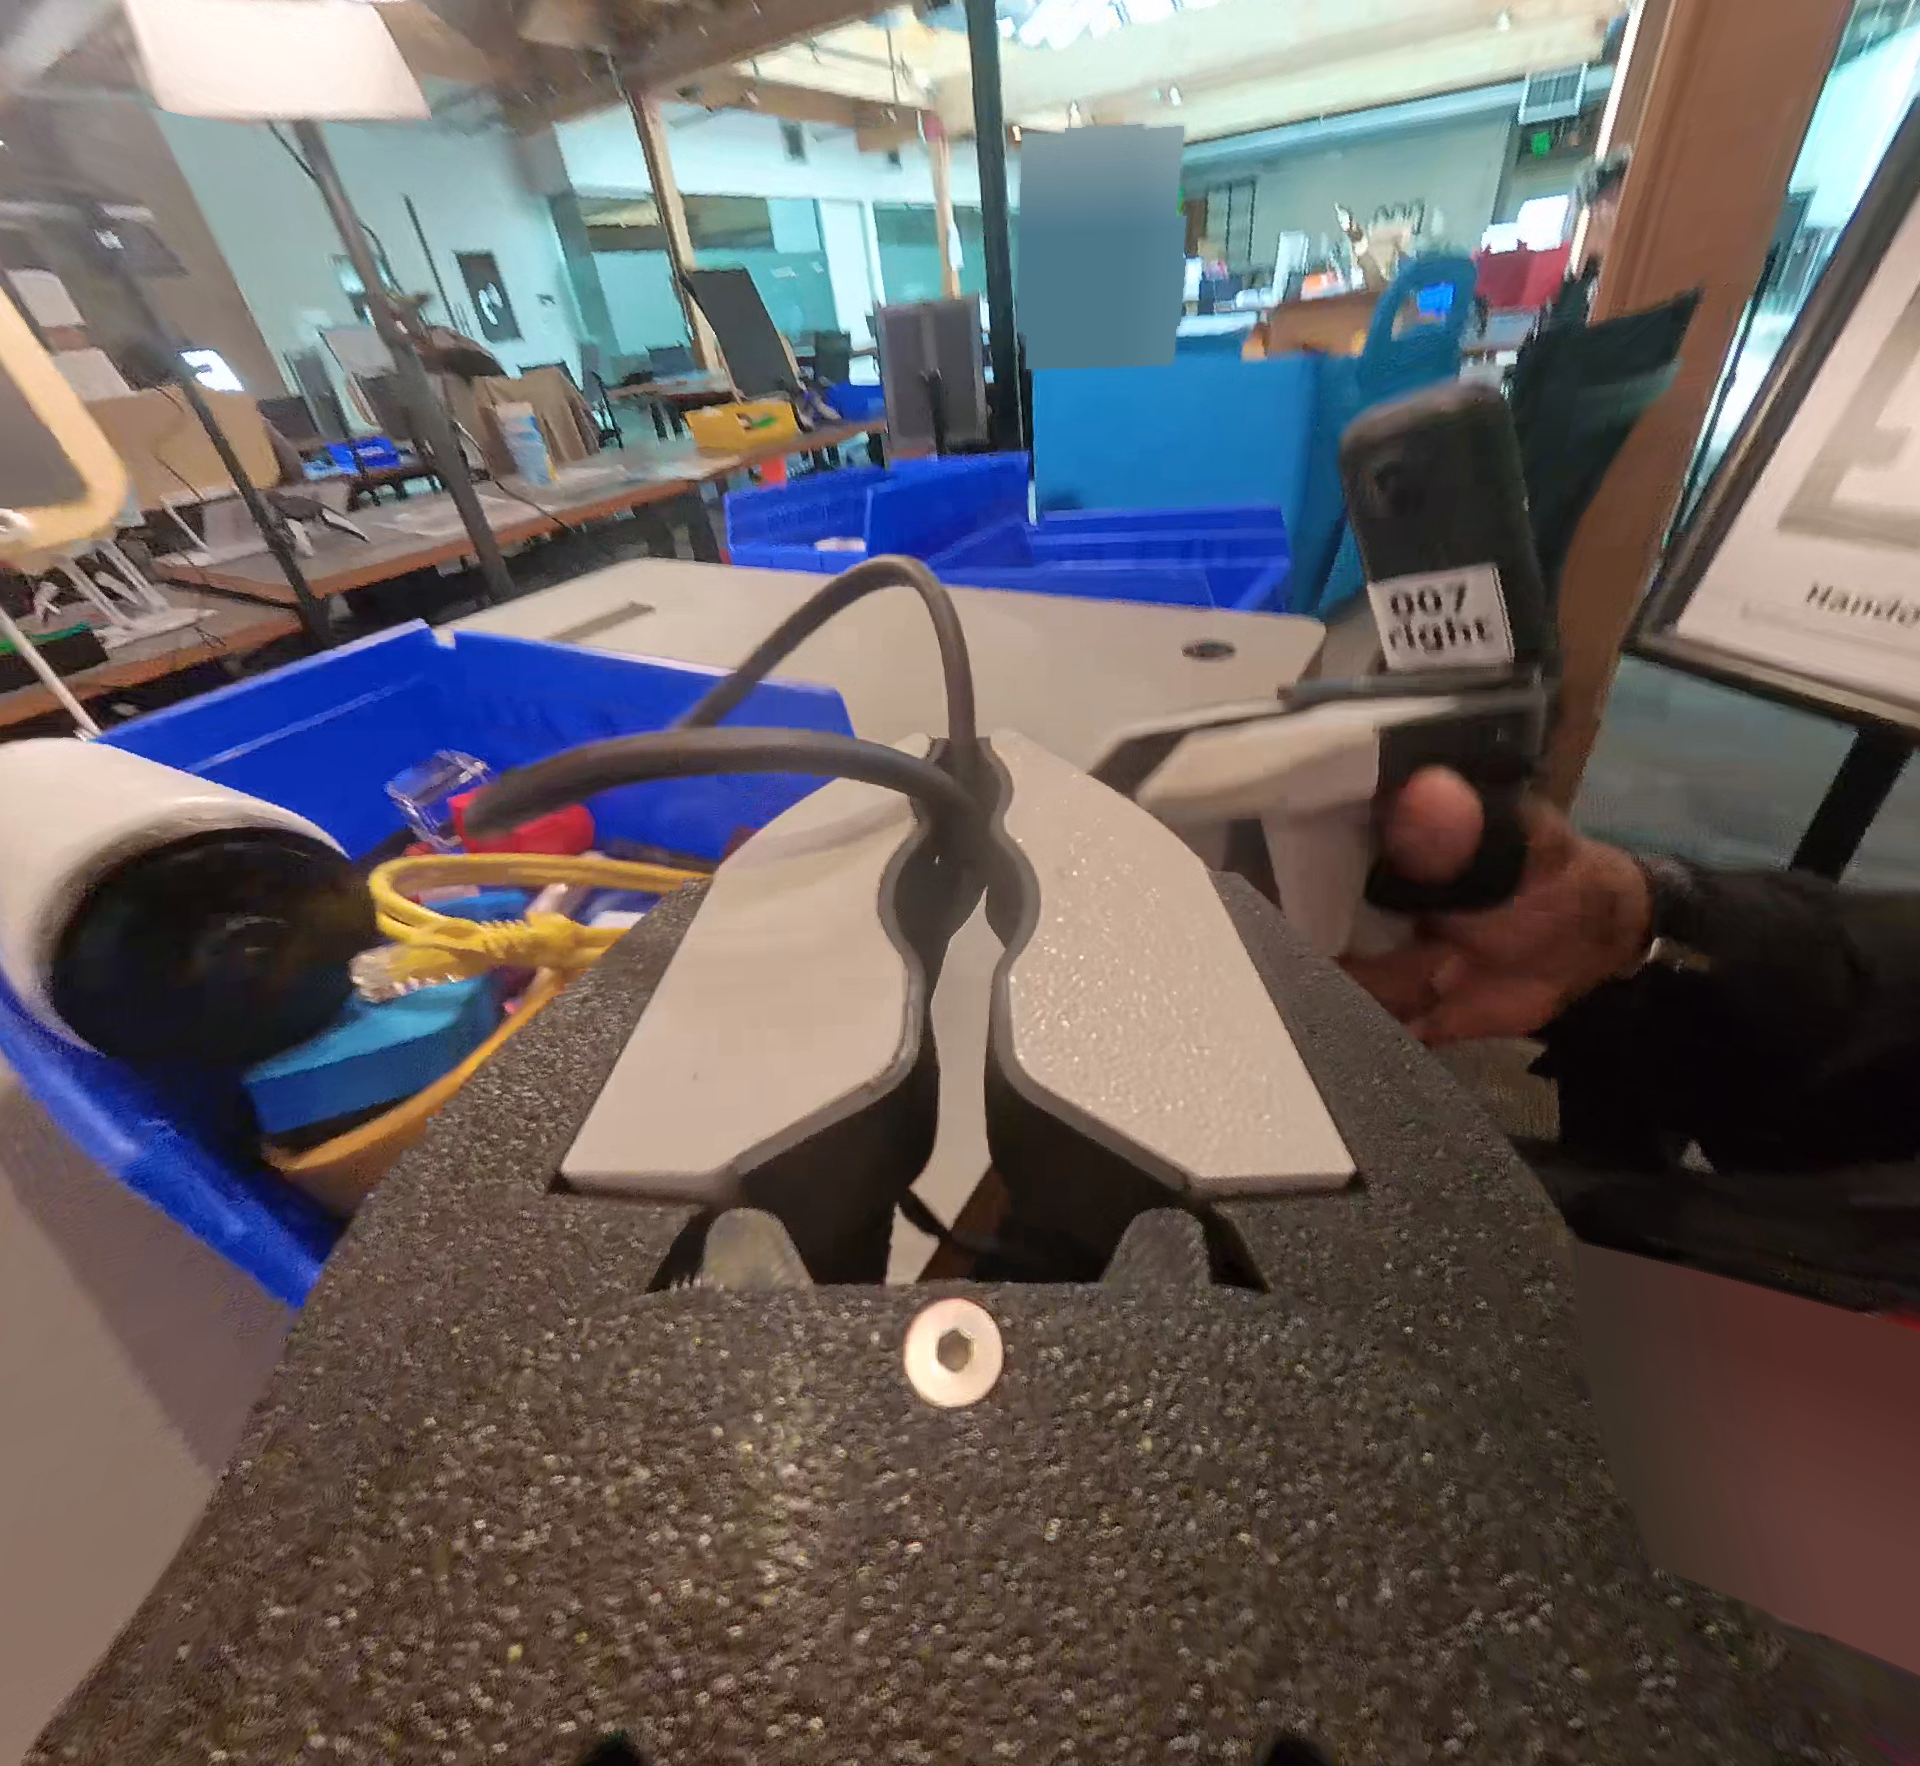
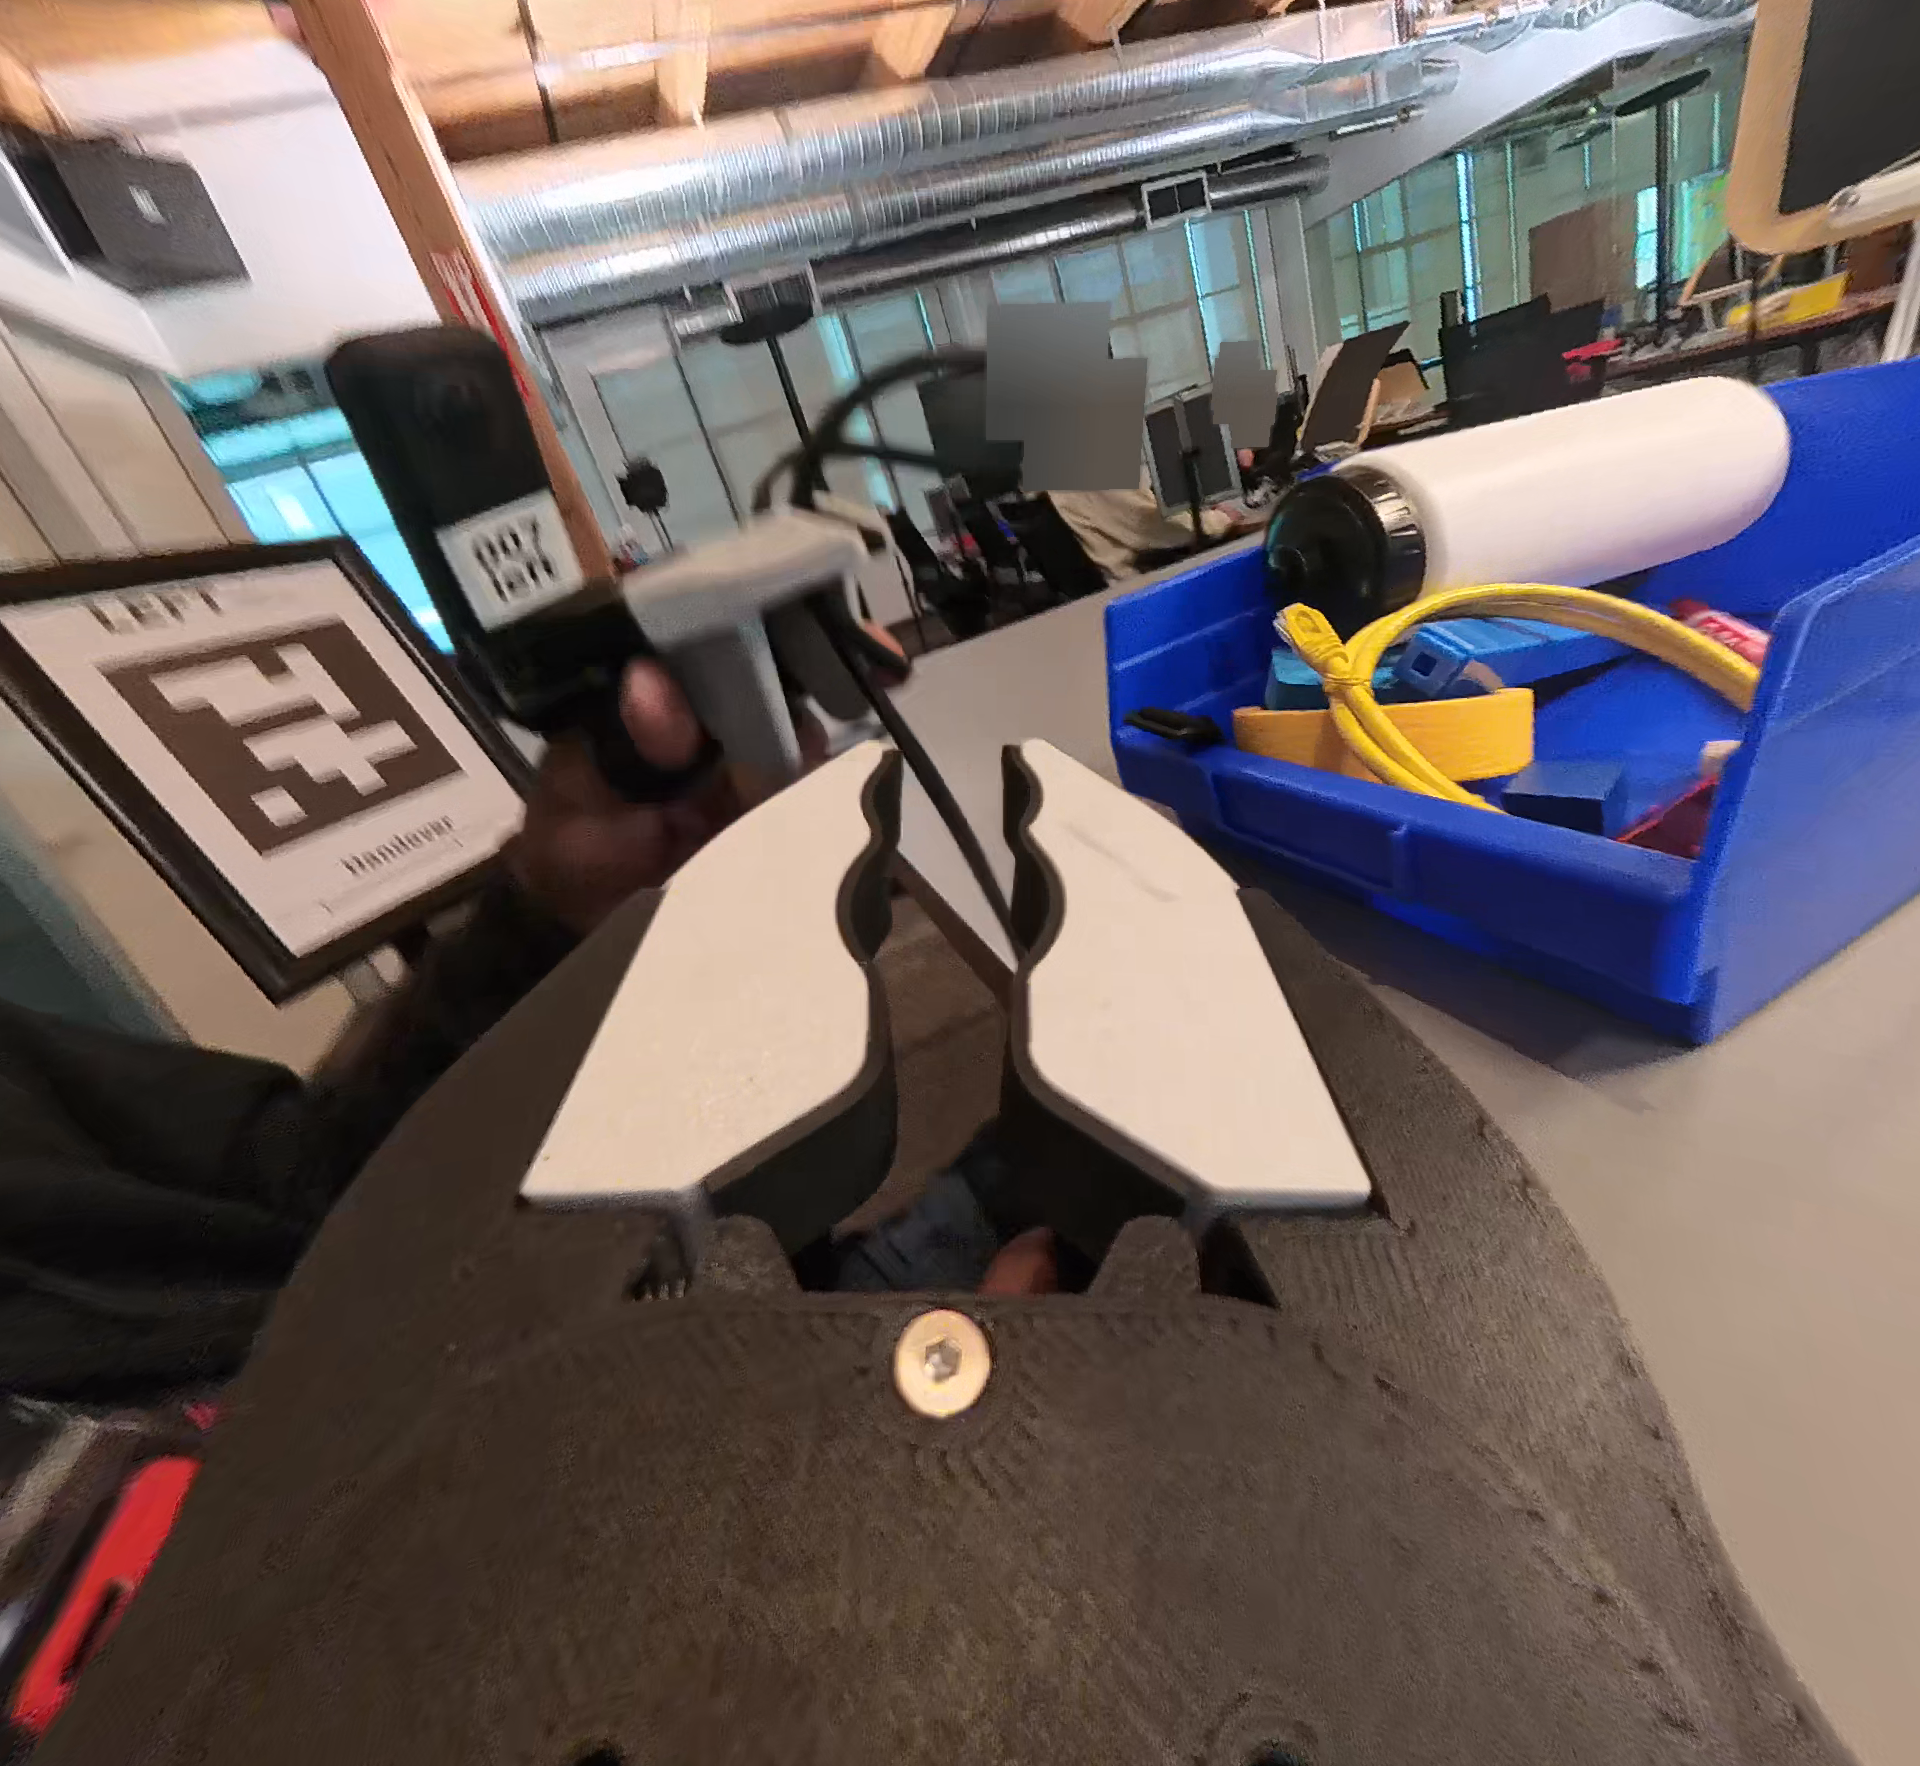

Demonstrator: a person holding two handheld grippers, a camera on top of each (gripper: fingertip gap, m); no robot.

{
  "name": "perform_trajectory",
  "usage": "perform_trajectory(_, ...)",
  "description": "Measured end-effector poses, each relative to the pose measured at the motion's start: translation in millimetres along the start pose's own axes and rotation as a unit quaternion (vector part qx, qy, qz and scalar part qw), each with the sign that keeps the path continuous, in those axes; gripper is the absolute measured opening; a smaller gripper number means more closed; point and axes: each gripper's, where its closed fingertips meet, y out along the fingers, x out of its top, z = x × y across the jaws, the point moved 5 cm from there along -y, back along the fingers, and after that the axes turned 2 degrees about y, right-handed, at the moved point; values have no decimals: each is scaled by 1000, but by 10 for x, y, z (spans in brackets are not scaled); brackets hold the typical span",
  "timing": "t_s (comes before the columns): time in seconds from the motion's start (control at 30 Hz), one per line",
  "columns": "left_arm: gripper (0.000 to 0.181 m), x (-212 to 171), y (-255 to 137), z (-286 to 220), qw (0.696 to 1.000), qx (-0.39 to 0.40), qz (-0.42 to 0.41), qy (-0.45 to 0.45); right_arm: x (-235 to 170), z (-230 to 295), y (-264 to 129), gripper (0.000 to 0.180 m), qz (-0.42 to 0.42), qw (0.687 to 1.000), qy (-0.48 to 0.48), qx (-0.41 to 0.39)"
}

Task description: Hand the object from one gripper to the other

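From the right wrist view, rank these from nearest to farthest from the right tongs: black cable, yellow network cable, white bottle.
1. black cable, running between the right tongs, dead ahead.
2. yellow network cable, ahead to the right, inside the blue bin.
3. white bottle, farther right and back, lying across the bin's top.

- The left gripper (image 1: 971,771) is showing a rough, speckled black foam-like body with matt grey plastic fingers (image 1: 790,968); a bright metal screw (image 1: 953,1351) is shining at its middle
- The black cable (image 1: 831,750) is looking smooth and rubbery, faintly glossy
- The blue bin (image 2: 1455,885) is gleaming as glossy plastic
- The white cylinder (image 2: 1579,480) is looking smooth; its black cap (image 2: 1340,537) is glinting
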Motion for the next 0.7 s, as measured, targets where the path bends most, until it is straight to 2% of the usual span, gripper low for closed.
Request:
perform_trajectory(0.13,4,289,-116,89,999,17,-47,-4,-241,-78,-26,23,85,994,-68,-28)
perform_trajectory(0.27,3,619,-144,95,997,11,-79,-2,-524,-152,64,34,146,989,-29,-25)
perform_trajectory(0.37,3,920,-151,24,994,-12,-105,2,-630,-182,173,42,166,985,-34,-45)
perform_trajectory(0.43,3,1102,-159,-26,993,-23,-118,6,-633,-175,228,36,165,984,-41,-58)
perform_trajectory(0.5,3,1244,-180,-50,991,-24,-129,11,-609,-169,255,2,163,982,-60,-71)
perform_trajectory(0.6,3,1303,-220,-2,992,-12,-125,16,-498,-131,273,0,155,983,-74,-68)
perform_trajectory(0.7,4,1151,-245,111,995,-14,-98,8,-273,-110,271,0,131,989,-55,-51)
